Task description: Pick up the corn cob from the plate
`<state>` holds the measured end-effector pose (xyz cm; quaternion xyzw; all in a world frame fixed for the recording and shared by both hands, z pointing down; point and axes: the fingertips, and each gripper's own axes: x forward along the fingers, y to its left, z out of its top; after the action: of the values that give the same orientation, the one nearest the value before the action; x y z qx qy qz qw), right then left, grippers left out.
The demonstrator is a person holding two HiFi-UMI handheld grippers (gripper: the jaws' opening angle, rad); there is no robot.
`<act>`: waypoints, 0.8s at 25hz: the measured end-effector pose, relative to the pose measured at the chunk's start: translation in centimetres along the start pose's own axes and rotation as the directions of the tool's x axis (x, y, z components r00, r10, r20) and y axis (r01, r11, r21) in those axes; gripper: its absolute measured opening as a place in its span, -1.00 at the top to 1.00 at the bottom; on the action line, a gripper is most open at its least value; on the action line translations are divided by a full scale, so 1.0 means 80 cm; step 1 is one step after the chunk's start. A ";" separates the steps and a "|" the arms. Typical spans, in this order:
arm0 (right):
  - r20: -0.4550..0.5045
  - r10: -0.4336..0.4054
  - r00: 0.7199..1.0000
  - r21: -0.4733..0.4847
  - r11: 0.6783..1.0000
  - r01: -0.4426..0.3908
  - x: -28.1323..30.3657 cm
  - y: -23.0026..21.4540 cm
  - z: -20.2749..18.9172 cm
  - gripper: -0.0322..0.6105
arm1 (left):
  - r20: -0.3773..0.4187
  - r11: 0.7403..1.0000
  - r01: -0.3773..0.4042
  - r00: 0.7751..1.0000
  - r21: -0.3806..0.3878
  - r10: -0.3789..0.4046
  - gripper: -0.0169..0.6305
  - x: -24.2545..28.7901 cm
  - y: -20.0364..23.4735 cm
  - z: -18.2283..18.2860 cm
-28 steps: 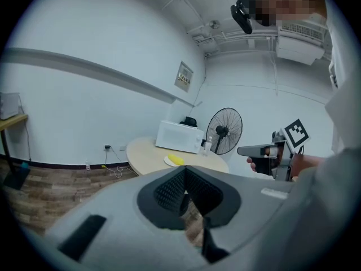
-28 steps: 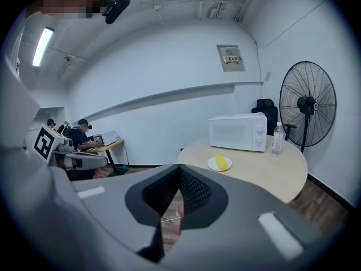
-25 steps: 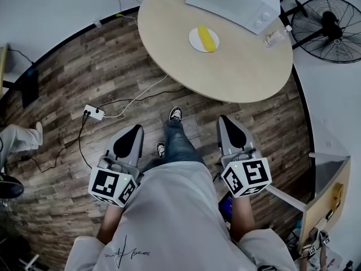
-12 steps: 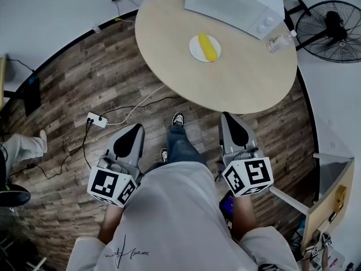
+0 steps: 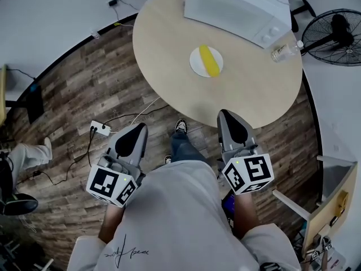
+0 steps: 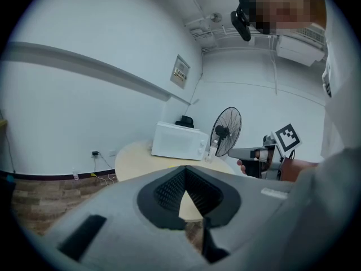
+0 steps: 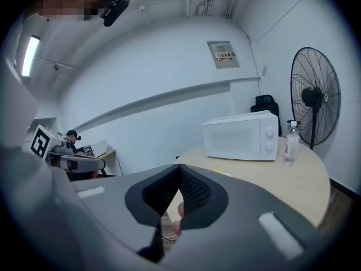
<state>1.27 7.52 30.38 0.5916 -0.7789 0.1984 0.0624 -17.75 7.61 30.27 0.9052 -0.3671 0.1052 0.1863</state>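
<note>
The corn cob [image 5: 209, 60] lies on a white plate [image 5: 196, 65] near the middle of the round counter [image 5: 163, 44], untouched. Behind the plate, at the counter's far side, stands a white microwave [image 5: 237, 7]. A clear bottle [image 5: 285, 51] stands at the counter's right edge, and a black fan [image 5: 335, 35] stands on the floor just past that edge. Only bare counter top lies between the plate and the counter's near edge.

Both tongs are held at the person's waist, short of the corn cob. The left tongs [image 5: 136, 129] are closed on nothing and sit over the wooden floor, off the counter's near left edge. The right tongs [image 5: 227, 113] are also closed and empty; in the head view their tip overlaps the counter's near edge. The person's shoes [image 5: 180, 126] show between the two tongs, just before the counter.

On the floor to the left of the counter lie a white power strip [image 5: 100, 129] and loose cables [image 5: 144, 103]. Another person's leg [image 5: 25, 151] shows further left, cut off by the frame.

The microwave is cut off at the top of the head view. In both gripper views the tongs' own grey bodies cover the near part of the counter, so the plate is barely visible there and the corn cob is hard to make out.
</note>
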 end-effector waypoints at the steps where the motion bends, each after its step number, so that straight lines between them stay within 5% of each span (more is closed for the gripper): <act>1: -0.006 -0.004 1.000 0.001 1.000 0.004 0.008 -0.006 0.003 0.86 | -0.001 1.000 0.002 1.000 0.000 -0.002 0.95 0.008 0.003 0.004; 20: 0.012 -0.021 1.000 -0.024 0.999 0.021 0.092 -0.108 0.045 0.86 | -0.014 0.995 0.022 1.000 0.093 -0.021 0.94 0.150 0.007 0.061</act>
<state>7.79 -2.37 31.60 0.6001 -0.7755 0.1846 0.0669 -9.33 -2.30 29.89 0.9161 -0.3510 0.1261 0.1473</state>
